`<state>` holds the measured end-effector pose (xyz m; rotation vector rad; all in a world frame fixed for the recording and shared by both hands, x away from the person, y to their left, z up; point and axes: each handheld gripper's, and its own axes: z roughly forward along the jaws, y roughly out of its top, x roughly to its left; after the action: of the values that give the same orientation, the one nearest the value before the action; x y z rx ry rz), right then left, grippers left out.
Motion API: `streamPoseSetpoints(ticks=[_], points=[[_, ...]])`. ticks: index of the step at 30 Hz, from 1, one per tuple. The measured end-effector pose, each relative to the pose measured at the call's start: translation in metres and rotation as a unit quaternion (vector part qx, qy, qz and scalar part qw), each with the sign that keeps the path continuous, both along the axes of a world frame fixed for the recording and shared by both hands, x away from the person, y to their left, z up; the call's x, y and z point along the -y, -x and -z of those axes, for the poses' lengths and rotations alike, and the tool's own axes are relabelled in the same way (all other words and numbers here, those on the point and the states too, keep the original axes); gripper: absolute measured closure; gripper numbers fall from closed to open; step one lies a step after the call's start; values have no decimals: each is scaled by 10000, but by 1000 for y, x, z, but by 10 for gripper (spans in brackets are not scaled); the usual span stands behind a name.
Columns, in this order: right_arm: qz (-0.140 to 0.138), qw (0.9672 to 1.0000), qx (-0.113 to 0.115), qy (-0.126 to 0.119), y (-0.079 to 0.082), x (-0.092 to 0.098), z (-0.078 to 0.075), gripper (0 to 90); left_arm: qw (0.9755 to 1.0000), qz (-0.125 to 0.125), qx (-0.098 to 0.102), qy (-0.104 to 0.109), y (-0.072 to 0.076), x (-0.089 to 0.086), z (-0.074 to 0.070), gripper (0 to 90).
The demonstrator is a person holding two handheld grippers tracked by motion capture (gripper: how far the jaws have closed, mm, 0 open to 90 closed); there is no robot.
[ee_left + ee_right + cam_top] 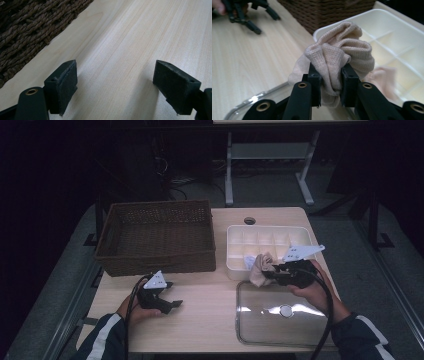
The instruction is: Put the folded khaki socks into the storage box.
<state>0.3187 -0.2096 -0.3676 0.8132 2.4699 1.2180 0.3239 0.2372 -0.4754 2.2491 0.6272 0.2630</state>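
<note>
A bunched beige sock is pinched between the two black jaws of my right gripper. In the high view the sock hangs above the front edge of the white compartment tray, with the right gripper just right of it. More beige fabric lies in a tray compartment behind the sock. My left gripper rests low over the bare wooden table near the front left. Its jaws stand wide apart with nothing between them.
A dark wicker basket stands at the back left, and its woven wall is close to the left gripper. A clear plastic lid lies flat at the front right, under the right hand. The table's front edge is near both forearms.
</note>
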Motion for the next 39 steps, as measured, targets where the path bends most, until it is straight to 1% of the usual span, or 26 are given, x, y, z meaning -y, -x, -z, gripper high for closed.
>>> streamPoseSetpoints(ticks=[4, 6, 9, 12, 14, 16, 19, 22, 25, 27, 29, 31, 32, 33, 34, 35, 36, 37, 38, 39], points=[[243, 9997, 93, -29, -4, 17, -7, 736, 10000, 6, -4, -15, 0, 0, 0, 188], [415, 9990, 152, -4, -7, 27, -10, 736, 10000, 6, -3, -16, 0, 0, 0, 188], [615, 9980, 164, -3, -12, 40, -14, 736, 10000, 7, 1, -17, 0, 0, 0, 188], [828, 9963, 203, 73, -18, 53, -16, 736, 10000, 1, 10, -10, 0, 0, 0, 188], [940, 9953, 211, 112, -20, 58, -17, 736, 10000, -3, 11, -7, 0, 0, 0, 188], [1021, 9945, 153, 148, -24, 62, -16, 736, 10000, 6, 29, -19, -1, 0, 0, 188], [1096, 9935, 150, 258, -28, 66, -15, 736, 10000, 4, 26, -9, -1, 0, 0, 188], [1187, 9924, 73, 316, -33, 68, -11, 736, 10000, 12, 26, -21, -1, 0, 0, 188], [1255, 9910, 42, 459, -39, 69, -7, 735, 10000, 21, 30, -37, -1, 0, 0, 188], [1309, 9894, 28, 625, -43, 68, -2, 736, 10000, 15, 31, -27, -1, 0, 0, 188], [1346, 9884, 2, 703, -46, 68, 1, 736, 10000, 3, 27, -6, -1, 1, 0, 188], [1394, 9866, -4, 844, -50, 67, 5, 735, 10000, 3, 27, -7, -1, 1, 0, 188], [1394, 9866, -4, 844, -50, 67, 5, 735, 10000, 3, 27, -7, -1, 1, 0, 188], [1415, 9859, -52, 896, -52, 66, 8, 736, 10000, 4, 27, -8, -1, 1, 0, 188], [1393, 9844, -52, 1070, -56, 63, 12, 735, 10000, -2, 15, 0, -1, 1, 0, 188], [1401, 9836, -60, 1134, -56, 62, 13, 735, 10000, -6, 9, 5, -1, 1, 0, 187], [1401, 9836, -60, 1134, -56, 62, 13, 735, 10000, -6, 9, 5, -1, 1, 0, 188], [1368, 9825, -93, 1261, -58, 60, 16, 735, 10000, -5, 9, 3, -1, 1, 0, 188], [1385, 9812, -108, 1337, -59, 59, 17, 734, 10000, -5, 9, 4, -1, 1, 0, 188], [1385, 9812, -108, 1337, -59, 59, 17, 734, 10000, -5, 9, 4, -1, 1, 0, 188]])
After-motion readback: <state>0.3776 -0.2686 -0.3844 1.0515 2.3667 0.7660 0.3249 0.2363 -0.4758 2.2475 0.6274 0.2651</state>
